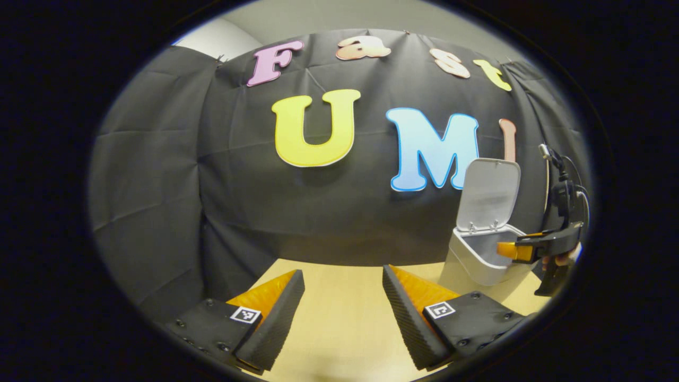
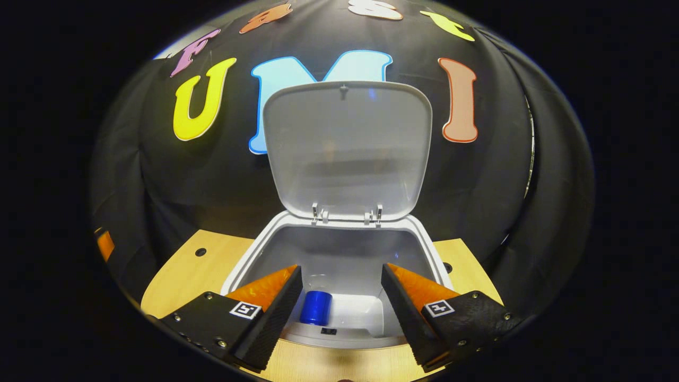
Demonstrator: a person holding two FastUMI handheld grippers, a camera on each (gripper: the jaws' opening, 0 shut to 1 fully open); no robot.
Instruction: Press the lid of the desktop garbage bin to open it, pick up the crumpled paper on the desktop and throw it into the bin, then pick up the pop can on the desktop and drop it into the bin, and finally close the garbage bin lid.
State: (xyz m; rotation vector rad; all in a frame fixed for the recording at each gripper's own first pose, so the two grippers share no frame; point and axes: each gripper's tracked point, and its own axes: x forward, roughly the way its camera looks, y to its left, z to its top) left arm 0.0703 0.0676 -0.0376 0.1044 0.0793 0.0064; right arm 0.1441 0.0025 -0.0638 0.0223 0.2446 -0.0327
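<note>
In the left gripper view, the left gripper (image 1: 344, 313) sits low and to the left of the garbage bin (image 1: 472, 260), its two fingers spread wide with nothing between them, bare wooden desktop (image 1: 339, 323) beneath; further right stands the bin itself, white, its lid (image 1: 488, 193) swung up and back on its hinges so the mouth is open; at the bin's right rim the right gripper (image 1: 512, 250) reaches in over the opening, a hand (image 1: 567, 257) partly seen behind it.

In the right gripper view, the desktop (image 2: 180, 276) shows to the left of the bin (image 2: 339, 254); the right gripper (image 2: 342, 307) hangs just above the bin's near rim, fingers parted wide and holding nothing; between them, down on the bin's floor, lies the blue pop can (image 2: 316, 307), with a pale shape (image 2: 355, 315) just to its right that cannot be made out clearly; the lid (image 2: 347, 148) stands upright behind the opening; more desktop lies to the bin's right.
</note>
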